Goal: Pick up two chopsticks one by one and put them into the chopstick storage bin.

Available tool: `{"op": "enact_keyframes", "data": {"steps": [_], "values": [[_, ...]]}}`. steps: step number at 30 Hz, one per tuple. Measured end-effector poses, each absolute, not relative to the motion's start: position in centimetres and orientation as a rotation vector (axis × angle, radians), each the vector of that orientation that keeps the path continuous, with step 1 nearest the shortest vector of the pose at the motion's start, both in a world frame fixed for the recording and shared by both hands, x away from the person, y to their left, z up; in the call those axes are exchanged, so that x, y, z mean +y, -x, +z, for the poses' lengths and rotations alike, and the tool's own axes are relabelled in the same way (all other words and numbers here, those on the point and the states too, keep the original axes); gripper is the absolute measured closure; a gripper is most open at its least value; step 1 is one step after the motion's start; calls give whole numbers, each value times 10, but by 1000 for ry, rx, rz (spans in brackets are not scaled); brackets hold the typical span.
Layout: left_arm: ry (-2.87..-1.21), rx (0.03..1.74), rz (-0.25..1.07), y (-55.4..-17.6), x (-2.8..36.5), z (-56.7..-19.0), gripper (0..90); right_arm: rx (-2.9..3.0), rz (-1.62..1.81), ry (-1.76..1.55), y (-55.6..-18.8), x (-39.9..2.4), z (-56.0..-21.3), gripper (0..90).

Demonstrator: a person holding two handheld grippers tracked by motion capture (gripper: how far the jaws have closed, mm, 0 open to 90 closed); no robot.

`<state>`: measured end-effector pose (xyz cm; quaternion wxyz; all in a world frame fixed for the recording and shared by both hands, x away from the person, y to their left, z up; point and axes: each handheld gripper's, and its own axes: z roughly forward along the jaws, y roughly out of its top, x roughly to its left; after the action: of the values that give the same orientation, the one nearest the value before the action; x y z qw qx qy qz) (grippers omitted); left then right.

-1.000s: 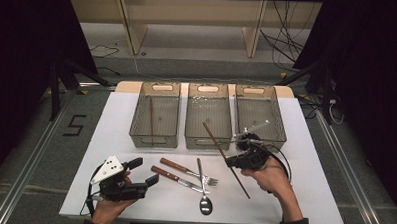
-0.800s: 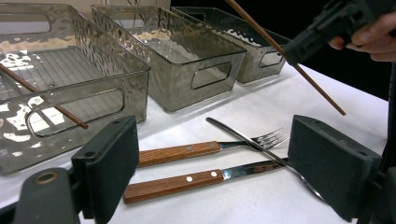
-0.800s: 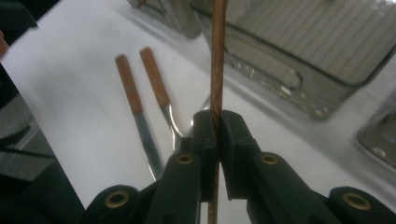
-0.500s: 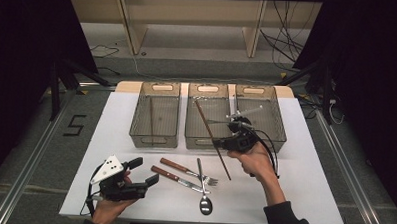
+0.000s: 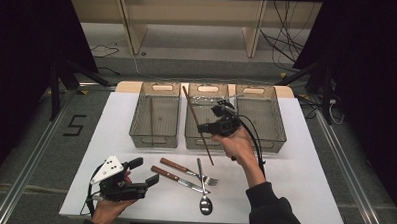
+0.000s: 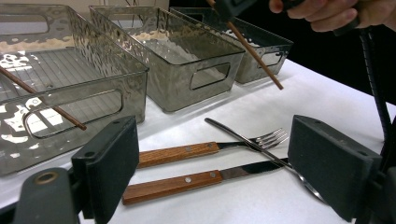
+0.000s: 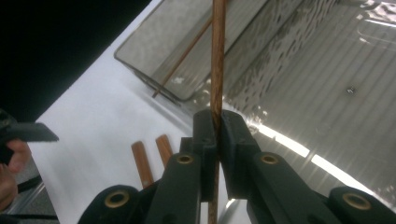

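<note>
My right gripper point(image 5: 203, 128) point(image 7: 217, 127) is shut on a brown wooden chopstick point(image 5: 192, 110) point(image 7: 218, 56) point(image 6: 254, 53) and holds it slanted above the middle clear bin point(image 5: 205, 141), its lower end past the bin's front wall. A second chopstick point(image 5: 150, 121) point(image 6: 42, 100) point(image 7: 184, 53) lies in the left bin point(image 5: 153, 139). My left gripper point(image 5: 145, 171) point(image 6: 215, 158) rests open at the table's front left, its jaws facing the cutlery with nothing between them.
A wood-handled fork point(image 5: 187, 170) point(image 6: 187, 151), a wood-handled knife point(image 5: 176, 179) point(image 6: 187, 179) and a metal spoon point(image 5: 203, 189) point(image 6: 247, 140) lie on the white table point(image 5: 294, 185) in front of the bins. The right bin point(image 5: 260, 140) stands beside the middle one.
My right gripper has carried the chopstick from the table's front right back and leftward, over the middle bin. The left gripper has stayed put.
</note>
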<state>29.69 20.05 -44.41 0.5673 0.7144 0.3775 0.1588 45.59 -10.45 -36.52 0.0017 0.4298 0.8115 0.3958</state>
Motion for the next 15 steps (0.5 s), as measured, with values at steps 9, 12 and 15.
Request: {"op": "enact_keyframes", "data": {"steps": [9,12,15], "values": [[-1674,887,369,-297,200,-444,161,2541,1283,-1386,-473,-87,-365,855],[-1678,886,369,-297,200,-444,161,2534,1293,-1396,-478,-80,-364,855],[-1675,884,368,-297,200,-444,161,2530,1315,-1409,-483,-72,-364,855]]}}
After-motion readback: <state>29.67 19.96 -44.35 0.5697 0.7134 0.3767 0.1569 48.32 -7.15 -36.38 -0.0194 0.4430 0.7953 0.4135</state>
